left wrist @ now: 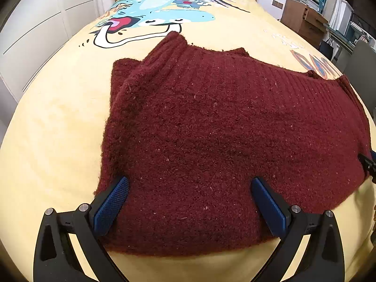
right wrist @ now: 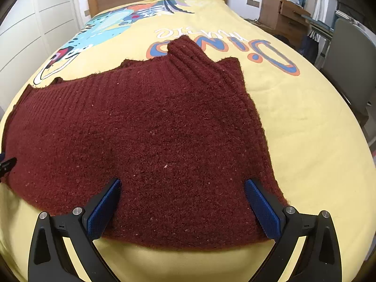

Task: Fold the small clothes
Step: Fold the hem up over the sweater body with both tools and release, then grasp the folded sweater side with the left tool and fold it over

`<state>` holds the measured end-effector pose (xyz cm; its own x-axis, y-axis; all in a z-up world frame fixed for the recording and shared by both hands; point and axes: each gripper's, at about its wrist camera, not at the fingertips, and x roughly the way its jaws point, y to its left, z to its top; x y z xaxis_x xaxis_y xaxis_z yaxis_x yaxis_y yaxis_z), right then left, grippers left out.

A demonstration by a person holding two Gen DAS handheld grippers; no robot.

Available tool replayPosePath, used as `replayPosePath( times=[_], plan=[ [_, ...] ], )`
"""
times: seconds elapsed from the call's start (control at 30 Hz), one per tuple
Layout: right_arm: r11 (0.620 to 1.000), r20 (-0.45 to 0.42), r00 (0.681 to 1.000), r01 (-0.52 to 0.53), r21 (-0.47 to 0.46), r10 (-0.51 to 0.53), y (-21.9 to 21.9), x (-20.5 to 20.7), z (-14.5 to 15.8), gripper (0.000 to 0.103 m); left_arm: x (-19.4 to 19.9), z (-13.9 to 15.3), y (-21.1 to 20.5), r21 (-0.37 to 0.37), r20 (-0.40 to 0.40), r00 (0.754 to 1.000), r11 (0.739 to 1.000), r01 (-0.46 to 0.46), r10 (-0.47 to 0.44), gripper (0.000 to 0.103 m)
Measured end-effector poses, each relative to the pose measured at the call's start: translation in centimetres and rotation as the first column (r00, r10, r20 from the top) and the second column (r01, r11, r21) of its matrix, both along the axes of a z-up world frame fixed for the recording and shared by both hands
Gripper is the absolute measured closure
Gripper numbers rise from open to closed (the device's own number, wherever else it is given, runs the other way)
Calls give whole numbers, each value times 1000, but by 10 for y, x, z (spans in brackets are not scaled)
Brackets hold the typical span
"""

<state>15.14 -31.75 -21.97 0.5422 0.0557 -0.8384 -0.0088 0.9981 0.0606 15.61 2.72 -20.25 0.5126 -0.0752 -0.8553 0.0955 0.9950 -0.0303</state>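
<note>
Left gripper (left wrist: 189, 202) and right gripper (right wrist: 182, 202) both gape wide at the near hem, holding nothing. Maroon sweater (left wrist: 223, 129) lies flat on the bed (left wrist: 58, 117), sleeves tucked in (partly folded, looks like). Next, probably: pinch near corners, carry the hem to the far ribbed edge.

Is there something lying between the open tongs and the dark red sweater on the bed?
Nothing visible. Both the left tongs and right tongs are open right over the sweater's near edge, and only the yellow bedspread surrounds it.
</note>
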Motion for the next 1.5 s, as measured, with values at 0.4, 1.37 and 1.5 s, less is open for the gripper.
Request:
replayPosePath(
  times=[0.4, 1.37, 1.5],
  plan=[
    [1000, -31, 1000, 4, -5, -4, 0, 5, 6, 0, 4, 9, 2, 2, -80, 997, 1000, -10, 10, 1],
    [1000, -171, 985, 20, 16, -17, -13, -101, 14, 0, 46, -9, 68, -320, -321, 947, 944, -78, -31, 24],
    [999, -165, 986, 32, 27, -27, -17, -102, 15, 0, 48, -5, 63, -396, -342, 939, 913, -100, -46, 61]
  ],
)
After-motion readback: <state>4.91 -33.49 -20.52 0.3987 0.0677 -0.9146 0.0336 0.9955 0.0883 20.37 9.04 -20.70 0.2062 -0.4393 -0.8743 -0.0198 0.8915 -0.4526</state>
